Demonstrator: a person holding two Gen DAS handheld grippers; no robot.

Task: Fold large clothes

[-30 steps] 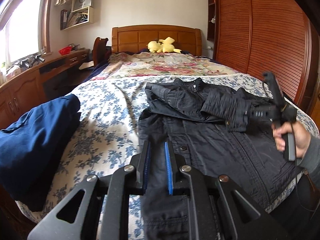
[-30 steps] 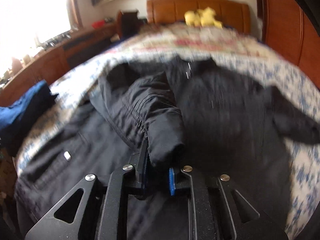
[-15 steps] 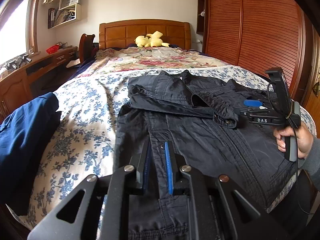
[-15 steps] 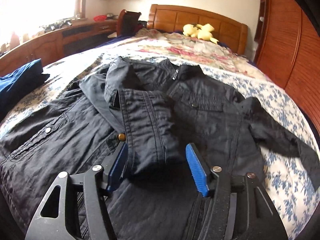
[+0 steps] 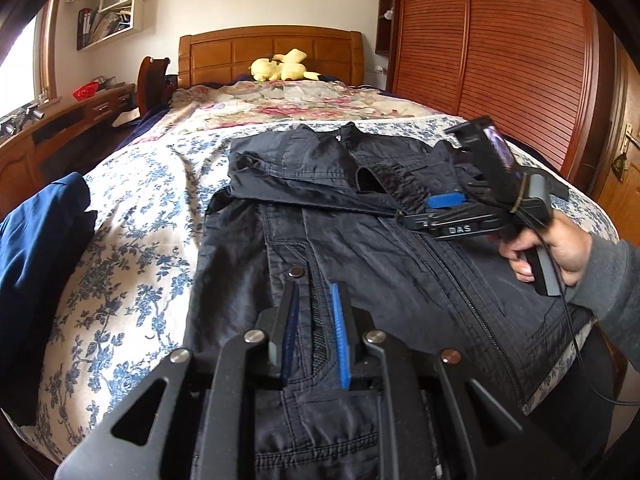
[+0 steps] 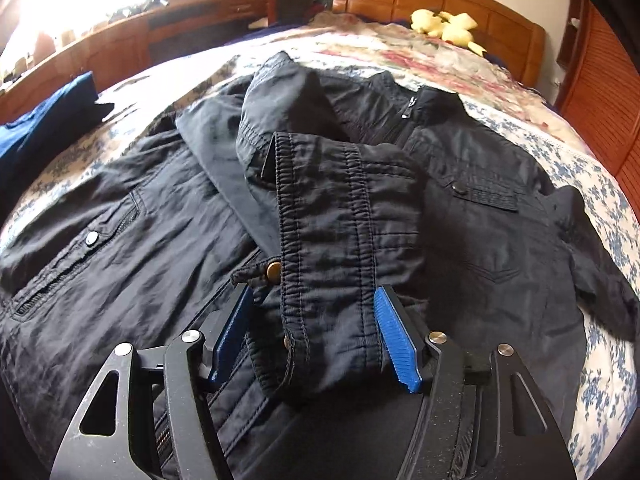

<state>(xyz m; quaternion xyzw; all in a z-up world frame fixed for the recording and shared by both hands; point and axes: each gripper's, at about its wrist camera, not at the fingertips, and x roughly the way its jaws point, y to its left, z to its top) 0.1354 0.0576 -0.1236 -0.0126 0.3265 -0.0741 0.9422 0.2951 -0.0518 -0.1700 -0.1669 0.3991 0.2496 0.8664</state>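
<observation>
1. Left tongs [image 5: 314, 320]: jaws narrowly parted, just opening a little, above the jacket's front pocket zip; whether they touch the fabric cannot be told.
2. Right tongs [image 6: 316, 328]: jaws spread wide, just opened; the sleeve cuff [image 6: 320, 240] lies between the pads, not pinched.
3. Black jacket [image 5: 400, 272]: lies face up on the bed [image 5: 132, 240], zipped, snap-buttoned pockets, one sleeve folded across the chest.
4. Folded blue garment [image 5: 36, 248]: left of the jacket, well apart.
5. Yellow plush toy [image 5: 280, 69]: at the headboard.
</observation>
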